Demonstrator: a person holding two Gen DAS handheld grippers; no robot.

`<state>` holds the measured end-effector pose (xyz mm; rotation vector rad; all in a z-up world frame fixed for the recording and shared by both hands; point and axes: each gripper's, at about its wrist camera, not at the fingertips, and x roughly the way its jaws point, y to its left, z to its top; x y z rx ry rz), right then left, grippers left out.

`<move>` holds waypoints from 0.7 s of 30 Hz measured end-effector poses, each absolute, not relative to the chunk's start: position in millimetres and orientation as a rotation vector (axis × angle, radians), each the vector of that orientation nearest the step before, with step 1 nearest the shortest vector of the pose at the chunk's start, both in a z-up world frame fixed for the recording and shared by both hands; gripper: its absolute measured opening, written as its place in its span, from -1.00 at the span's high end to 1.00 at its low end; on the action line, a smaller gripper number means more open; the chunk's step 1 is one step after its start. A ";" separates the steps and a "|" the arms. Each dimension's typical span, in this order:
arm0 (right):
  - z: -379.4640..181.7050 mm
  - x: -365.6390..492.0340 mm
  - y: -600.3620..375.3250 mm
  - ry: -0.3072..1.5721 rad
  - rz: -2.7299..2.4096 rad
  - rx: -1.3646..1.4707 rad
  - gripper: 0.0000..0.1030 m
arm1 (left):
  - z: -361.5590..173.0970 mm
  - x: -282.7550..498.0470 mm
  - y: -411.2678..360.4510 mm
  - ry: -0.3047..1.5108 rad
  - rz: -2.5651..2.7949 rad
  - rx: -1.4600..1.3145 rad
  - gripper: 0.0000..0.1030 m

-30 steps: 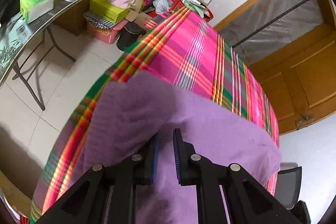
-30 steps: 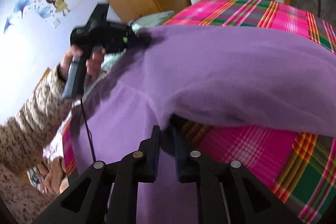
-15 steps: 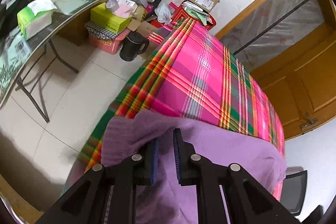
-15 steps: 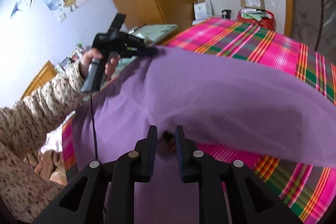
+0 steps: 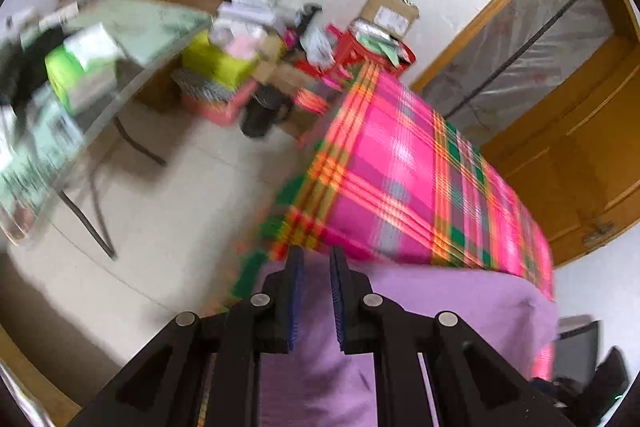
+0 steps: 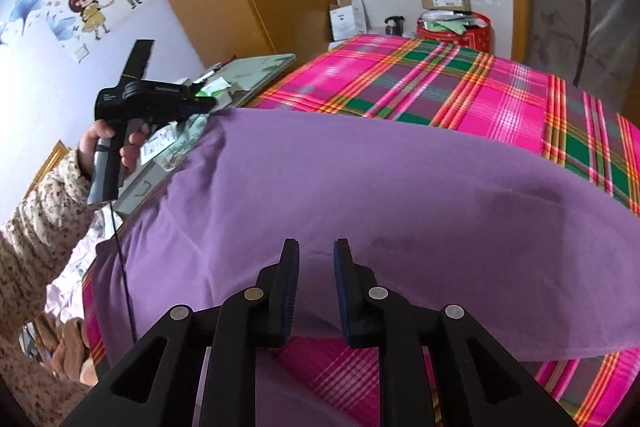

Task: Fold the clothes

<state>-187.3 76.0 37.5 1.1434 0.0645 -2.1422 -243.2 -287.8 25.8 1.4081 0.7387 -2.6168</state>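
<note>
Right wrist view: purple garment (image 6: pixel 360 187) lies over plaid bed (image 6: pixel 500 95); right tool (image 6: pixel 316 251) fingers apart, empty. Left tool (image 5: pixel 316 259) apart too, so the loose fold may spring open.

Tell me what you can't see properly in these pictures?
- Left wrist view: the things on the folding table are smeared by motion blur.
- Left wrist view: the purple garment runs under the left tongs and off the bottom edge.
- Right wrist view: the plaid sheet beneath the garment is hidden by it.
</note>
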 end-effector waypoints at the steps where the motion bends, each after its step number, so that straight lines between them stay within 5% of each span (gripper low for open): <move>1: 38.1 -189.3 75.3 0.071 -2.144 1.140 0.64 | 28.1 -244.3 -288.3 0.693 -2.600 1.391 0.71; 4: 43.1 -200.3 71.3 0.113 -2.162 1.108 0.64 | 33.1 -244.8 -282.6 0.682 -2.687 1.428 0.60; 8: 45.0 -223.2 68.4 0.178 -2.193 1.088 0.32 | 38.7 -248.3 -253.2 0.406 -2.793 1.488 0.44; 21: 16.5 -304.8 50.3 0.371 -2.241 1.137 0.32 | 18.1 -271.2 -205.7 -0.246 -2.746 1.579 0.37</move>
